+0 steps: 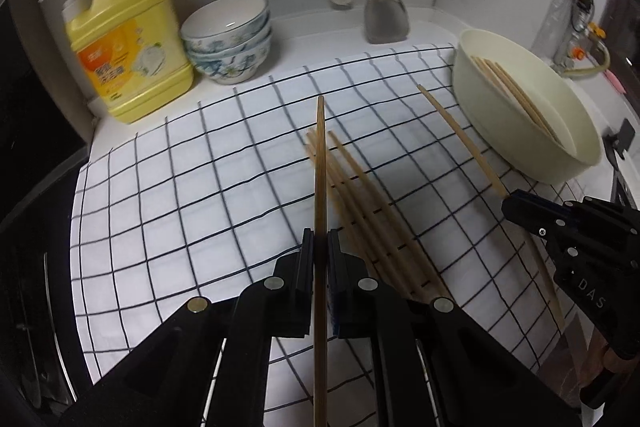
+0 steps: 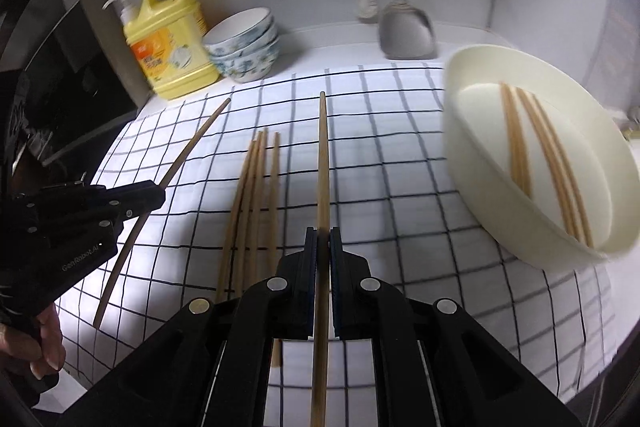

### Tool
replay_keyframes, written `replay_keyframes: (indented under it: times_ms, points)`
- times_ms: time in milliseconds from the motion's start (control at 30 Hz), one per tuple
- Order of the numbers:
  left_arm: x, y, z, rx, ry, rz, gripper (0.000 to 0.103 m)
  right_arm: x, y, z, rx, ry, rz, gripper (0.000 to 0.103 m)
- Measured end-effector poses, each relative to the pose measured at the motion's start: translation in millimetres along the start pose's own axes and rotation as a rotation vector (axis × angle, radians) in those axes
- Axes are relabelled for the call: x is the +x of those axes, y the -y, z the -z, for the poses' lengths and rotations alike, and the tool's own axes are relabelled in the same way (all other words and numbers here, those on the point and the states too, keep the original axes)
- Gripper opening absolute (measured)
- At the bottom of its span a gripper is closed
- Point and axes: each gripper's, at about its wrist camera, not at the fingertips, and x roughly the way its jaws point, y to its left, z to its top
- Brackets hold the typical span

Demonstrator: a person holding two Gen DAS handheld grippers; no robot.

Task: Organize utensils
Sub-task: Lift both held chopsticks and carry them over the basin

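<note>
Currently the left tongs (image 1: 320,247) and right tongs (image 2: 323,247) each clench 1 light, stiff, slippery chopstick (image 1: 320,155) near mid-shaft, above 4 more chopsticks (image 2: 256,195) mid-counter, the cream tray (image 2: 472,187) toward the right edge.

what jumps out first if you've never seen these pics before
Each gripper is shut on a single chopstick: the left gripper holds the left chopstick and the right gripper holds the right chopstick, both raised over the checked cloth. Loose chopsticks lie on the cloth between them. At the right a cream oval tray already holds a few, while a yellow detergent jug and stacked bowls stand at the back left.
</note>
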Motion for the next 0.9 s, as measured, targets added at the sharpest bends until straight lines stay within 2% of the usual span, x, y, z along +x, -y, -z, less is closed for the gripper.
replay_keyframes:
  times_ms: [267, 533, 733, 900]
  points:
    - [-18, 48, -23, 0.117, 0.049, 0.107, 0.007, -44, 32, 6, 0.1, 0.071, 0.073, 0.006]
    - [-28, 109, -65, 0.129, 0.091, 0.205, 0.007, -79, 96, -9, 0.157, 0.127, 0.11, 0.006]
    - [-8, 156, -106, 0.097, 0.097, 0.21, 0.007, -79, 159, -28, 0.174, 0.134, 0.119, 0.006]
    - [14, 188, -130, 0.098, 0.101, 0.194, 0.007, -63, 213, -48, 0.19, 0.128, 0.12, 0.006]
